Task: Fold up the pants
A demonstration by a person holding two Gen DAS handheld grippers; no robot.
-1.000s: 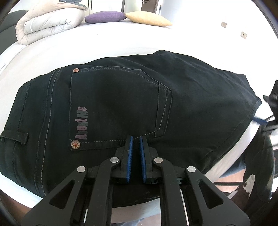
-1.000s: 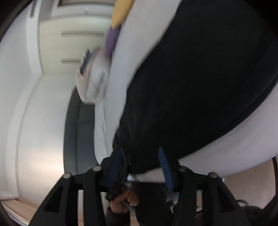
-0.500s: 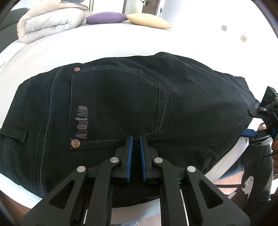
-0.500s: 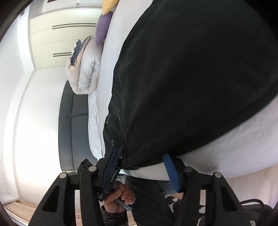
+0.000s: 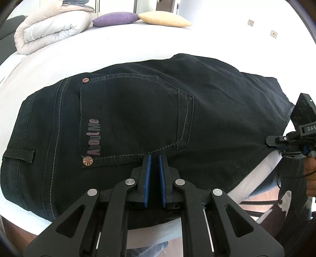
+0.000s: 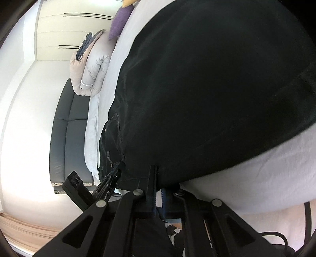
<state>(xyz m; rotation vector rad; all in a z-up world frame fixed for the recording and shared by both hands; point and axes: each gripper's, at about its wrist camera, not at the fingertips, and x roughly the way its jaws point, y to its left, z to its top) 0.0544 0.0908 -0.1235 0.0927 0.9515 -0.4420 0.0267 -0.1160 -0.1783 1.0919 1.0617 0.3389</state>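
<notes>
1. Covering most of both views, white bed point(image 5: 122, 51) carries black pants point(image 5: 138, 110), folded, spread flat near its front edge; waistband end at left of the left wrist view, leg end at right.
2. Rolled duvet point(image 5: 51, 29) lies at the bed's far left corner; purple pillow point(image 5: 116, 18) and yellow pillow point(image 5: 164, 18) touch each other along the far edge. Dark sofa point(image 6: 67, 126) stands beside the bed in the right wrist view.
3. Change vs a second ago: right gripper point(image 6: 157, 174) stood with jaws wide around the pants' near edge; now they are clenched on that edge. In the left wrist view it was barely in frame at right; now right gripper point(image 5: 271, 141) reaches the pants' right-hand edge. Pants, pillows and duvet lie unmoved.
4. Left gripper point(image 5: 155, 158) unchanged: same spot, same narrow gap.
5. Writing: "AboutMe" printed along the back pocket point(image 5: 134, 116), with a red-patterned rivet at each pocket corner. "DAS" partly readable on the right gripper body, rest cut off.
6. Jaws, left: blue pads nearly together, tips resting on the fabric just below the pocket seam; whether cloth is pinched between them cannot be told.
7. Jaws, right: closed tight, grasping the pants' edge where it overhangs the bed.
8. Person's hand point(image 5: 311, 178) shows at the far right behind the right gripper.
</notes>
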